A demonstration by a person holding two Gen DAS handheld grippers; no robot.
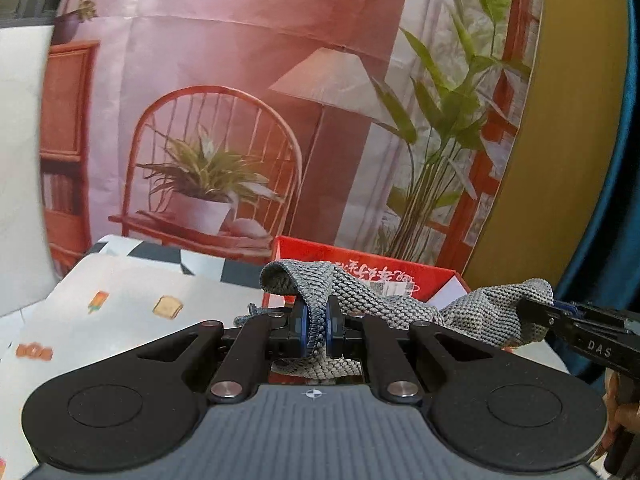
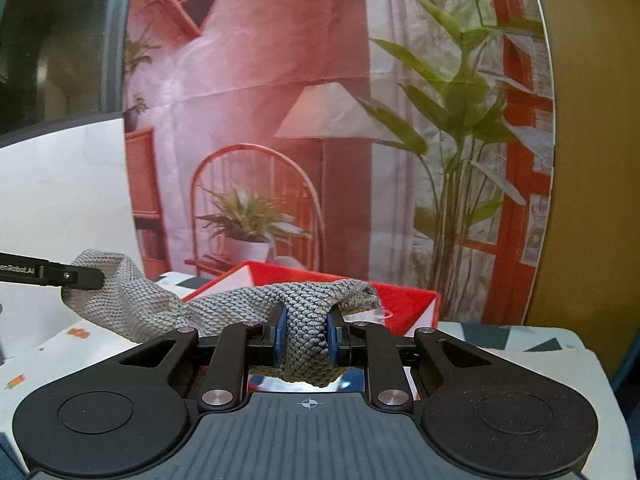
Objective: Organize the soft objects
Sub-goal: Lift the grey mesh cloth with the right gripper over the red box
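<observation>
Printed fabric, a backdrop (image 1: pixel 224 80) showing a chair, lamp and plants, fills the view far ahead of both hand-held grippers. Below it the counter (image 1: pixel 120 292), under a white cloth with small food pictures, runs out beneath and ahead of them. A red box (image 2: pixel 404 304) stands open on it just beyond the fingers.

The grey knitted cloth (image 1: pixel 384 300) hangs stretched between the two tools, above the counter and in front of the box. The left hand-held gripper (image 1: pixel 317 330) is clenched on one bunched end of it; the right hand-held gripper (image 2: pixel 306 340) is clamped on the other end.

The step in hand looks like carrying the cloth, held by both ends, toward the box. Next, I judge, both tools must travel forward together, keep the cloth taut enough to clear the near wall, lower it inside, then let go.
</observation>
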